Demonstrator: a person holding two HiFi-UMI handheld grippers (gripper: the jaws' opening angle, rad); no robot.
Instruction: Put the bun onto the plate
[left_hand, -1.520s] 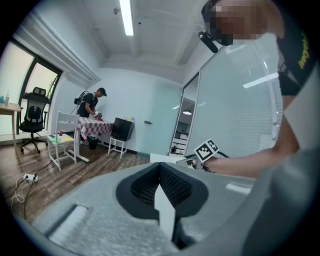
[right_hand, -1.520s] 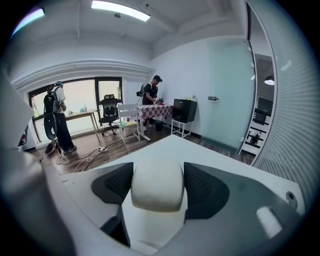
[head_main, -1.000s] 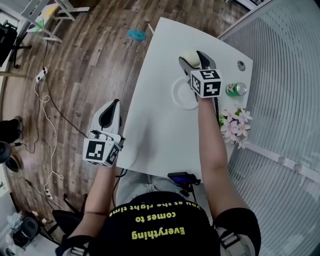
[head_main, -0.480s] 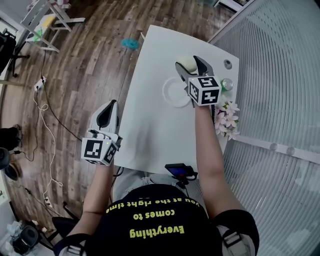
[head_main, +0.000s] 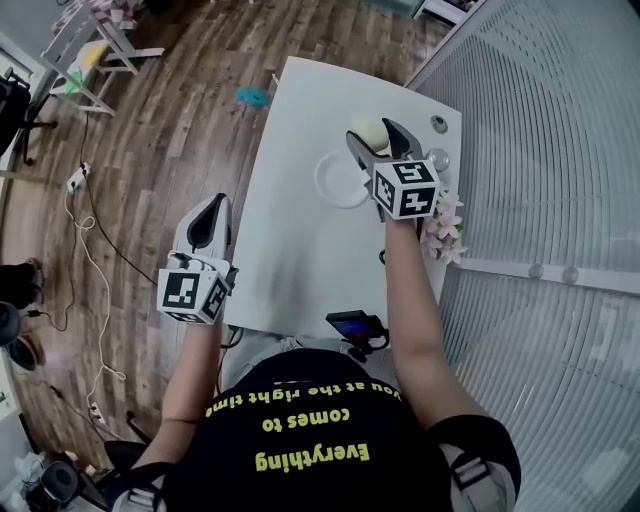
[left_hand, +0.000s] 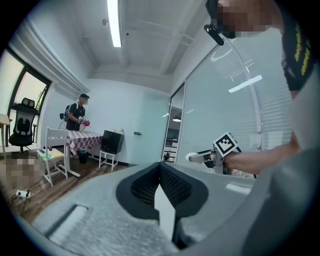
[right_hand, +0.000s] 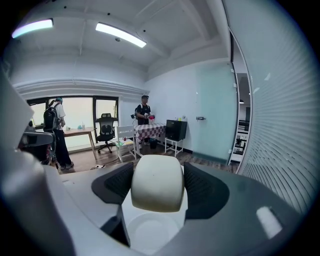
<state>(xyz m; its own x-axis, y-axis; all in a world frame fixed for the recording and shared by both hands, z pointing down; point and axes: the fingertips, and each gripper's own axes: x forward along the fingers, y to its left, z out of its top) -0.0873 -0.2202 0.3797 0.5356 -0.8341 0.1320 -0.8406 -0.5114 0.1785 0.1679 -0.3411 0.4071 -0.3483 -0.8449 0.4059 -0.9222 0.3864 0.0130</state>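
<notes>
A pale round bun (head_main: 369, 131) is clamped between the jaws of my right gripper (head_main: 378, 142), held in the air over the far right part of the white table (head_main: 300, 250). In the right gripper view the bun (right_hand: 157, 189) fills the gap of that gripper (right_hand: 157, 186), with the empty white plate (right_hand: 151, 229) showing below it. From the head view the plate (head_main: 340, 180) lies just left of and nearer than the bun. My left gripper (head_main: 205, 225) hangs shut and empty beyond the table's left edge; in its own view this left gripper (left_hand: 161, 186) has its jaws closed together.
A green can (head_main: 437, 160) and pink-white flowers (head_main: 440, 225) stand along the table's right edge by a slatted wall. A dark phone-like device (head_main: 352, 326) sits at the near edge. Wooden floor with cables lies to the left. People stand far off in the room.
The right gripper keeps the bun and stays beside the plate's far right rim. The head camera has drifted, so the table sits a little left and higher. The left gripper barely moved.
</notes>
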